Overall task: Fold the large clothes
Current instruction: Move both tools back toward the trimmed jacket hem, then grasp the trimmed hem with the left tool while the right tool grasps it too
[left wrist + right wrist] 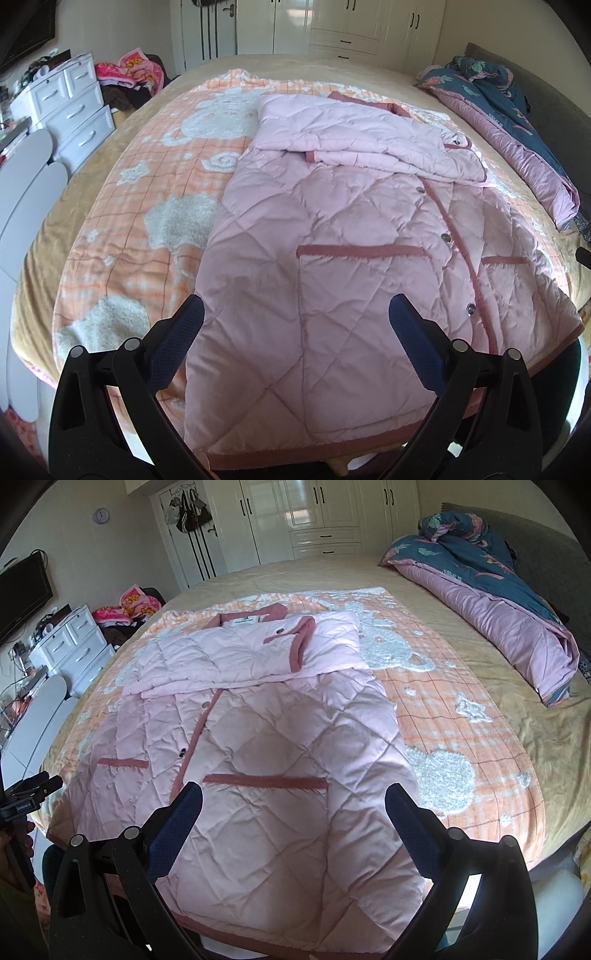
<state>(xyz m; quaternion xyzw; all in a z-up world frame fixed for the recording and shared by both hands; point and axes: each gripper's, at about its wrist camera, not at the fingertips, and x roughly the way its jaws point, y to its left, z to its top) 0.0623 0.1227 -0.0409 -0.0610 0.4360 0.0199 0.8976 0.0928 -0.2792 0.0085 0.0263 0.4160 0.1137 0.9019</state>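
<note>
A pink quilted robe [332,236] with dark pink trim, snaps and two pockets lies front up on the bed. Its sleeves are folded across the chest near the collar [255,616]. The hem hangs toward the near bed edge. My left gripper [295,314] is open and empty, hovering above the robe's lower left part. My right gripper [293,801] is open and empty, hovering above the robe [280,746] at its lower right part, near the pocket trim [266,781]. The left gripper also shows at the left edge of the right wrist view [33,786].
The robe rests on an orange checked blanket [147,192] over a tan bedspread [535,738]. A rolled blue and purple duvet [491,602] lies by the headboard side. A white drawer unit [70,110] and clothes pile [133,70] stand beyond the bed. Wardrobes [325,517] line the far wall.
</note>
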